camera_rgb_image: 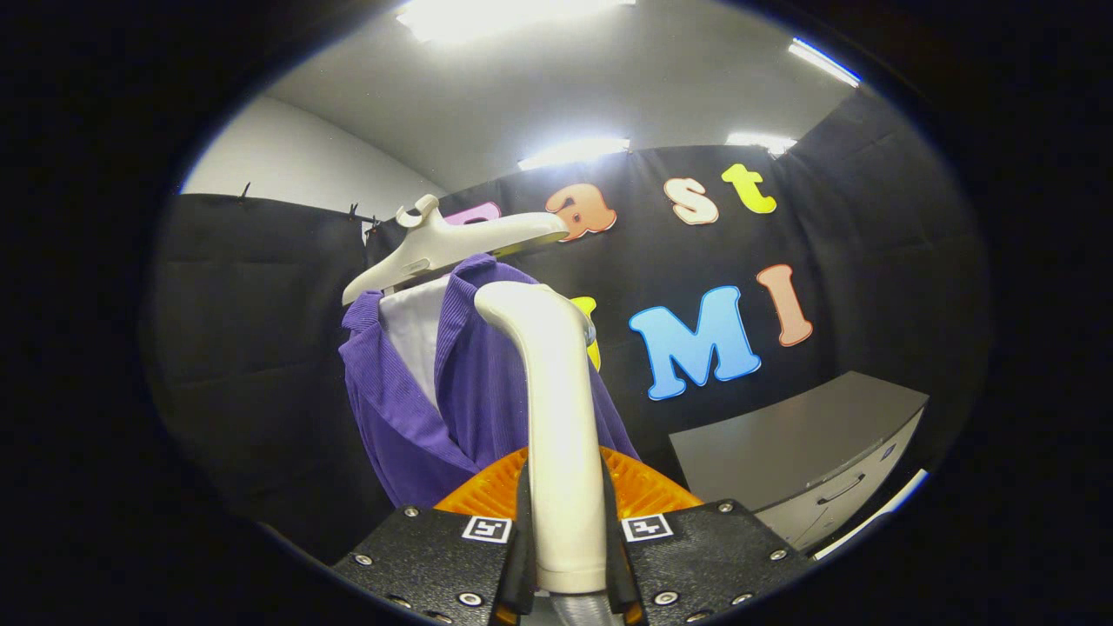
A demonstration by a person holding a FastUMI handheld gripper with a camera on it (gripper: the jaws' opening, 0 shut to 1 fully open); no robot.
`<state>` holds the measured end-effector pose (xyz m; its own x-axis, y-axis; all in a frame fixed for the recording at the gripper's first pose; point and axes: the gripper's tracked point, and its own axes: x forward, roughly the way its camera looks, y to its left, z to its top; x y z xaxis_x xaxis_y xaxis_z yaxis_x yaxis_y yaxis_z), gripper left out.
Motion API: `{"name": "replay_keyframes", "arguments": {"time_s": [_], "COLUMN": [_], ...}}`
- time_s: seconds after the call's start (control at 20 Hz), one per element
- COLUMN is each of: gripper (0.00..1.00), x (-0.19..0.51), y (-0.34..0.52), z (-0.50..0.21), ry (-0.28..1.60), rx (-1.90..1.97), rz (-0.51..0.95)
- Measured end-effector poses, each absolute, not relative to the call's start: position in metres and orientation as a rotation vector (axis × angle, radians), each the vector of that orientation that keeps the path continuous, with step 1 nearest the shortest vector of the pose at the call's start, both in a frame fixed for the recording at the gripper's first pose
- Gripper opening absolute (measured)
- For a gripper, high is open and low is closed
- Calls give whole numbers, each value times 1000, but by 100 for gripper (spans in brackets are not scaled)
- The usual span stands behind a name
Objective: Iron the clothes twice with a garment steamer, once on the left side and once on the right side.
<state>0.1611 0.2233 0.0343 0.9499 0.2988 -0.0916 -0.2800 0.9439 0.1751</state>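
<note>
A purple garment with a white inner layer hangs on a white hanger in front of the black cloth wall. My gripper is shut on the cream handle of the garment steamer, which rises straight up between the fingers. The steamer's head bends toward the purple garment near its collar, on the garment's right half as I see it. Whether the head touches the fabric is hidden by the handle.
A grey cabinet with a white drawer front stands to the right, beyond the fingers. Black cloth walls close in behind and to the left of the garment. Ceiling lights shine above.
</note>
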Motion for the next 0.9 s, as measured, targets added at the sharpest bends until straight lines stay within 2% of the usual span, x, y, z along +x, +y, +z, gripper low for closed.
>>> {"name": "replay_keyframes", "arguments": {"time_s": [0.6, 0.9], "gripper": [31, 31], "x": [175, 179], "y": [258, 264], "z": [53, 31], "ry": [14, 12], "rx": [7, -83], "rz": [229, 201]}}
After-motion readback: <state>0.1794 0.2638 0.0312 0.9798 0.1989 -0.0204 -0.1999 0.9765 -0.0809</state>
